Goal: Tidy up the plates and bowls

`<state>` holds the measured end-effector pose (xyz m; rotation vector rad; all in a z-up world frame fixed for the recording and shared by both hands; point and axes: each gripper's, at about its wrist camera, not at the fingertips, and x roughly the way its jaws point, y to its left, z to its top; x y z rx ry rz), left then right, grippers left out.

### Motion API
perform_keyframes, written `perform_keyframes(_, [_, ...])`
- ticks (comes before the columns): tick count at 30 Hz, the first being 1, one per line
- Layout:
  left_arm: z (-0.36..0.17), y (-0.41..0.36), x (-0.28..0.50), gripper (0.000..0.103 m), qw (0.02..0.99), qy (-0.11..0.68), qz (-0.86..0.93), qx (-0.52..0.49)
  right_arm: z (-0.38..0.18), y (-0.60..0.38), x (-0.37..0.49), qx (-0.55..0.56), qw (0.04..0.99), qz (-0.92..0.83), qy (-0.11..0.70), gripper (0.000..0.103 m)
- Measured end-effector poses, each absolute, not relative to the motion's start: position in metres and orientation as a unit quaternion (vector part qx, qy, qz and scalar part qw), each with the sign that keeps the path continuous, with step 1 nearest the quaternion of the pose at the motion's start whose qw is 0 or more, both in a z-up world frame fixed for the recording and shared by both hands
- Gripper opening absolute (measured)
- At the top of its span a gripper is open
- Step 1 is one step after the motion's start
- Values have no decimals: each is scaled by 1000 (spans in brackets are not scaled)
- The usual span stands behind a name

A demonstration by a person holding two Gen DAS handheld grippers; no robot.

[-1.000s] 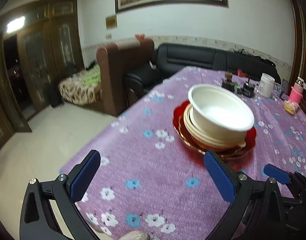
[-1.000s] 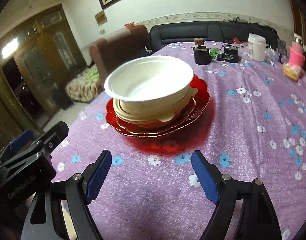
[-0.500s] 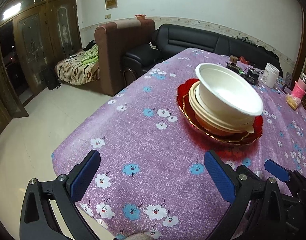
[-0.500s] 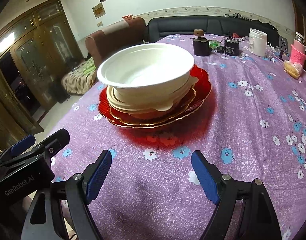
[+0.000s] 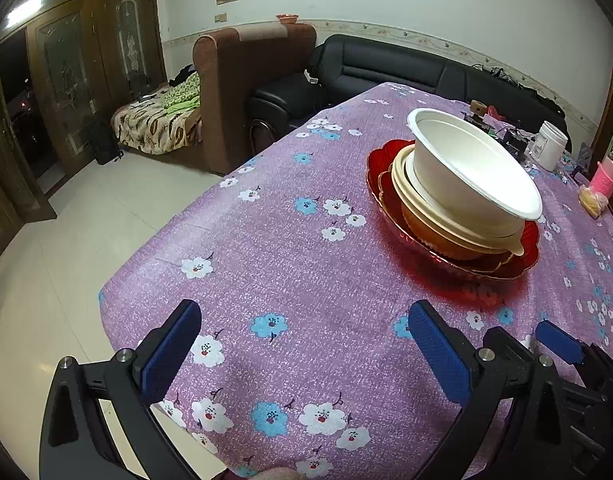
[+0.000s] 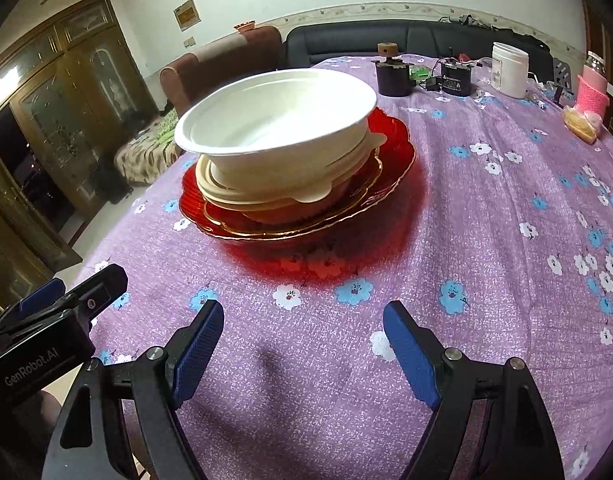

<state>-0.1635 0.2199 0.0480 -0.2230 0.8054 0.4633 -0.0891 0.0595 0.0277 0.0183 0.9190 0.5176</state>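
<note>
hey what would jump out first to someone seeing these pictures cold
The white bowl topping a stack on a red plate, mid-table on the purple flowered cloth. Then both open grippers, left and right, empty over the near edge.

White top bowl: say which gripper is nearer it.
Right, though only slightly. The right gripper faces the white bowl squarely; the left gripper sits beside it, offset to the bowl's left.

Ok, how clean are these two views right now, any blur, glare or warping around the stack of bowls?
Left wrist view: sharp; fisheye bends the walls and table edge; corners go black; the white bowl is evenly lit. Right wrist view: same warping; the bowl's rim looks slightly soft; a red glow falls from the red plate onto the tablecloth; bright lamp glare at far left.
</note>
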Motion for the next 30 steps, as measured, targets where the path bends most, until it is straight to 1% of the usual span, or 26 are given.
perform_keyframes(7, [40, 222, -161, 103, 881, 404, 225, -99, 29, 54, -84, 15, 869, 230, 438, 86])
perform_keyframes(14, [35, 217, -159, 103, 881, 409, 221, -92, 28, 36, -74, 51, 869, 209, 446, 86])
perform_keyframes(30, [36, 217, -160, 103, 881, 410, 219, -92, 30, 55, -86, 19, 867, 243, 434, 86])
